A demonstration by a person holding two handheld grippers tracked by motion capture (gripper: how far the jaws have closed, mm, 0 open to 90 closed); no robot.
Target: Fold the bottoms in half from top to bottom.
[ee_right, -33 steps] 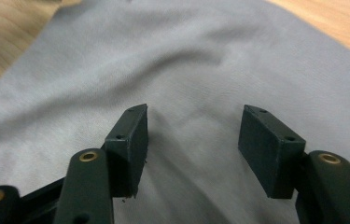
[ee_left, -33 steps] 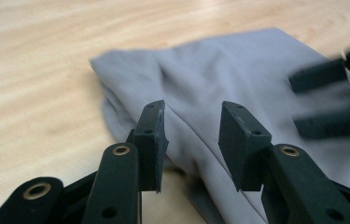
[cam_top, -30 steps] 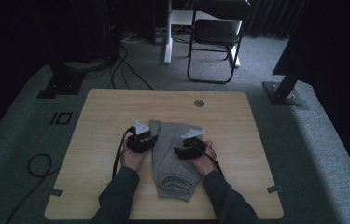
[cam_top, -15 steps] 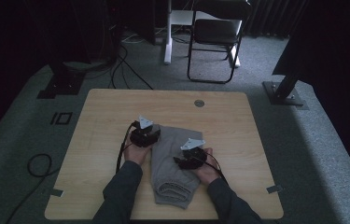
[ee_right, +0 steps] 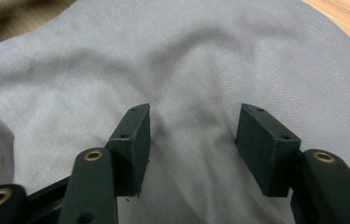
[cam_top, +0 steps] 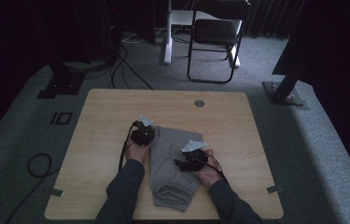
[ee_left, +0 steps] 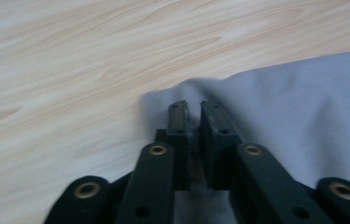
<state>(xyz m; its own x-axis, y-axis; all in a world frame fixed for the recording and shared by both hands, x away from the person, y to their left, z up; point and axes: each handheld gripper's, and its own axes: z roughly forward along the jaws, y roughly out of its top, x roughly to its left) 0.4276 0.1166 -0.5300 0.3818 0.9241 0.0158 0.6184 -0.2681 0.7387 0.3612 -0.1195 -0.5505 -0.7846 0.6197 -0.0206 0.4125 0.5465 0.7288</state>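
A grey folded garment (cam_top: 172, 163) lies lengthwise in the middle of the wooden table (cam_top: 102, 121), its rolled end toward the person. My left gripper (cam_top: 147, 135) sits at the garment's far left corner. In the left gripper view it (ee_left: 192, 116) is shut on the cloth's edge (ee_left: 284, 107), with fabric pinched between the jaws. My right gripper (cam_top: 180, 163) rests over the garment's right-middle part. In the right gripper view it (ee_right: 192, 128) is open, with smooth grey cloth (ee_right: 116, 56) below the jaws and nothing held.
A round cable hole (cam_top: 199, 103) is set in the table's far side. A folding chair (cam_top: 214, 37) stands beyond the table. Metal stand bases (cam_top: 284, 93) and cables (cam_top: 37, 165) lie on the carpet around it.
My right gripper has slid toward the person along the garment. My left gripper has shifted slightly away from the person at the garment's far corner.
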